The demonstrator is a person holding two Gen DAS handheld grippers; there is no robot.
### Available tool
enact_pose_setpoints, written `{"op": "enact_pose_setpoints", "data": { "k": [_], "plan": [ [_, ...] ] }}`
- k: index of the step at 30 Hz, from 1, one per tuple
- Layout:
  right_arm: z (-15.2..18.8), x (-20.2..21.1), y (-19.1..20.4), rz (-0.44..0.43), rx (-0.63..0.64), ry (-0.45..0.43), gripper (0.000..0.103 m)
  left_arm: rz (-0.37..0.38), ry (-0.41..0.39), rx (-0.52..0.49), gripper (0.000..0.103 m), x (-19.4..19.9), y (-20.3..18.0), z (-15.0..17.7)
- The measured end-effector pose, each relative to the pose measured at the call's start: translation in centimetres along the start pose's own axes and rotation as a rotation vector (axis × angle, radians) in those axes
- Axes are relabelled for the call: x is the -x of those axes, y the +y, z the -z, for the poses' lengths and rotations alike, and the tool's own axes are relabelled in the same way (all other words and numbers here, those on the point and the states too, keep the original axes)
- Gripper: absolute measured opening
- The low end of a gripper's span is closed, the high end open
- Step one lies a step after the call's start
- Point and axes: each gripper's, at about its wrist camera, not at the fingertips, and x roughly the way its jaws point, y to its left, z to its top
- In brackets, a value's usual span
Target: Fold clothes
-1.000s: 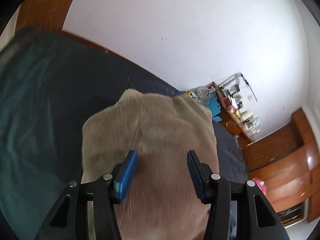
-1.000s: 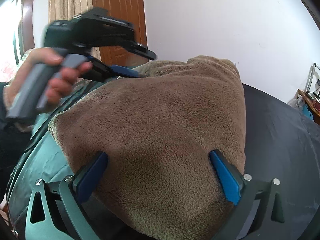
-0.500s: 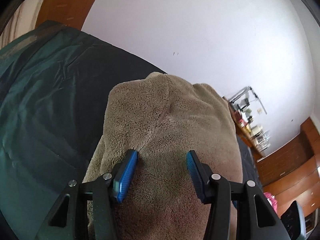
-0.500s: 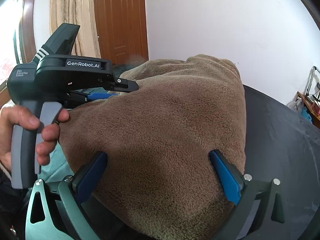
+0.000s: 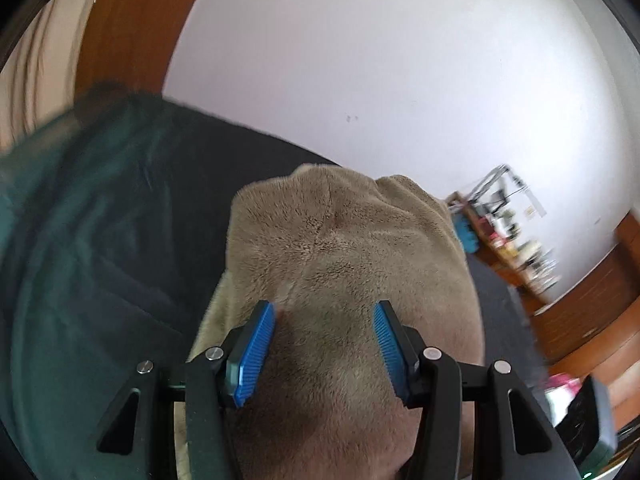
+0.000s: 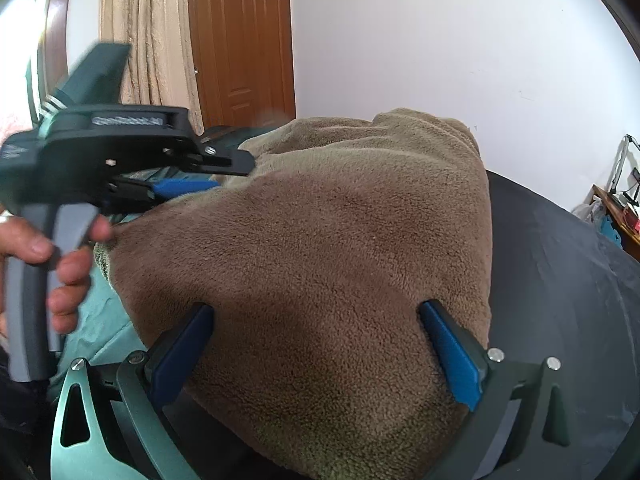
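Observation:
A brown fleece garment (image 6: 340, 248) lies bunched on the dark bed cover (image 6: 560, 280). My right gripper (image 6: 316, 312) is open, its blue pads spread wide with the fleece bulging between them. My left gripper (image 5: 324, 308) is open too, fingers either side of a fold of the same fleece (image 5: 344, 248). In the right wrist view the left gripper (image 6: 188, 186) reaches in from the left at the garment's far left edge, held by a hand (image 6: 60, 256).
A teal sheet (image 5: 72, 240) covers the bed's left part. A white wall (image 5: 380, 60) stands behind the bed. A wooden door (image 6: 240, 40) and beige curtain (image 6: 148, 36) are at the back left. A cluttered wooden shelf (image 5: 512, 248) stands at the right.
My left gripper has swung and tilted over the garment's left side, staying open. The right gripper has stayed open on the fleece and hardly moved.

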Motion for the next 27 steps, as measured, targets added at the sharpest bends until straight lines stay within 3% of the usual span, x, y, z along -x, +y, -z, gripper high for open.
{"op": "enact_pose_setpoints", "data": {
  "k": [4,6,9,11,15,20,23,27],
  "plan": [
    [0.0,-0.1,0.0,0.003,-0.001,0.000,0.102,-0.099,0.033,-0.043,0.059,-0.3,1.0,0.8],
    [0.0,-0.1,0.0,0.005,0.000,0.001,0.102,-0.109,0.051,-0.017,0.081,-1.3,2.1,1.2],
    [0.0,-0.2,0.1,0.015,0.009,0.004,0.102,-0.066,0.082,0.083,0.096,-2.4,4.5,1.4],
    [0.0,-0.2,0.4,0.027,0.023,0.008,0.102,-0.012,0.103,0.158,0.096,-3.9,3.8,0.9],
    [-0.1,-0.3,0.6,0.039,0.034,0.009,0.102,-0.070,0.073,0.102,0.101,-3.6,3.1,1.0],
    [-0.1,1.0,-0.2,0.015,0.009,-0.030,0.102,-0.060,0.079,0.108,0.101,-3.4,3.7,1.0],
    [-0.6,2.3,-2.0,0.023,-0.072,-0.078,0.102,-0.041,0.092,0.131,0.101,-3.7,3.9,0.9],
    [-0.6,3.2,-5.8,-0.035,-0.263,-0.132,0.102,-0.047,0.093,0.128,0.101,-3.6,4.1,0.8]
  ]
}}
